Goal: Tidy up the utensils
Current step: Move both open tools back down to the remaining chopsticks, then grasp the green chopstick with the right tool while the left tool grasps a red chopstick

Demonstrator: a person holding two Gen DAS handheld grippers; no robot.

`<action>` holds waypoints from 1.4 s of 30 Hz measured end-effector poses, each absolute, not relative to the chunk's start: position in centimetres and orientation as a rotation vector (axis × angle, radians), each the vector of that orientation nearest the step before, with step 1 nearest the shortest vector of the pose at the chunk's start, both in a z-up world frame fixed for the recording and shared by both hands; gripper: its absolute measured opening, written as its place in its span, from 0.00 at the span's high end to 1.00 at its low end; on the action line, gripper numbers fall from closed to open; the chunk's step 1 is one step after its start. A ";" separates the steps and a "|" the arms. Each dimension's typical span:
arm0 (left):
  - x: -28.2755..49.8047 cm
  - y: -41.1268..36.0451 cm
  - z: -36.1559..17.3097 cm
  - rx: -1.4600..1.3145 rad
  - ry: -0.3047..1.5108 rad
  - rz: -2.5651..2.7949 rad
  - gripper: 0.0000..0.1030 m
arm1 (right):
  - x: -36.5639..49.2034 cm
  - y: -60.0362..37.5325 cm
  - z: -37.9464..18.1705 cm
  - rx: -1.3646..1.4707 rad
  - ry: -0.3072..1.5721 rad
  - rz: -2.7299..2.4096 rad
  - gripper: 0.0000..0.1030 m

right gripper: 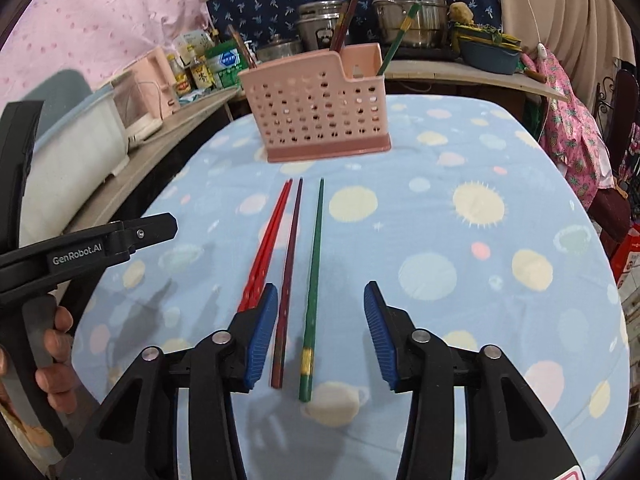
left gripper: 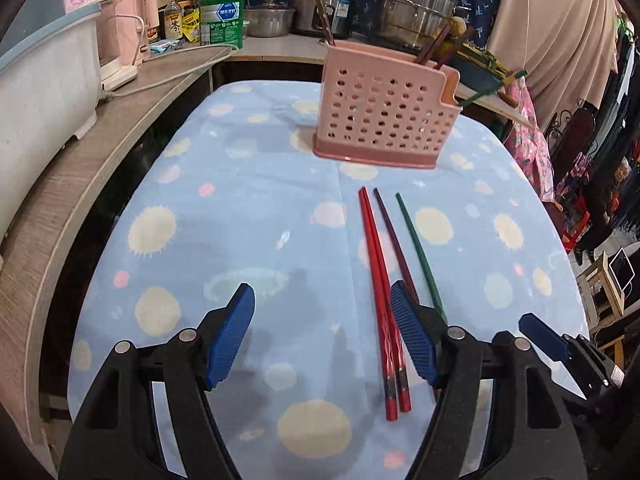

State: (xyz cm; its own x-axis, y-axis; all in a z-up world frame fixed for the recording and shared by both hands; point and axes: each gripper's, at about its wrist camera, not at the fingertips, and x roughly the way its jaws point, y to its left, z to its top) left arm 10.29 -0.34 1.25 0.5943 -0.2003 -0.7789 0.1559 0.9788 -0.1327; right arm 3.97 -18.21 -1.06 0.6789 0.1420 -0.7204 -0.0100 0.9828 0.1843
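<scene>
A pink perforated utensil holder [left gripper: 384, 114] [right gripper: 320, 110] stands at the far end of the table, with several chopsticks in it. On the blue cloth lie two red chopsticks [left gripper: 378, 280] [right gripper: 270, 236], a dark maroon chopstick [left gripper: 394, 232] [right gripper: 290, 264] and a green chopstick [left gripper: 420, 256] [right gripper: 314, 276], side by side. My left gripper [left gripper: 322, 336] is open and empty, with the red pair just inside its right finger. My right gripper [right gripper: 320, 336] is open, with the maroon and green chopsticks lying between its fingers. The right gripper's blue tip [left gripper: 542, 336] shows in the left wrist view.
A wooden shelf [left gripper: 100, 152] runs along the left with a white tub [left gripper: 44, 80], a pink appliance and bottles. Steel pots [left gripper: 416, 8] [right gripper: 404, 4] stand behind the holder. A chair with clothing [right gripper: 568, 120] is at the right. The left gripper body [right gripper: 80, 248] is at the left.
</scene>
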 end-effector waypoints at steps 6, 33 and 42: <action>8.9 -0.9 -0.5 -0.034 0.944 -0.211 0.35 | 3.3 -17.5 -3.3 0.157 0.874 0.087 0.73; 6.3 -2.2 -3.2 0.000 1.008 -0.240 0.35 | 1.8 -17.3 -5.7 0.145 0.931 0.073 0.93; 5.5 -3.5 -4.0 0.023 1.021 -0.271 0.35 | 0.9 -18.4 -5.7 0.181 0.932 0.052 0.93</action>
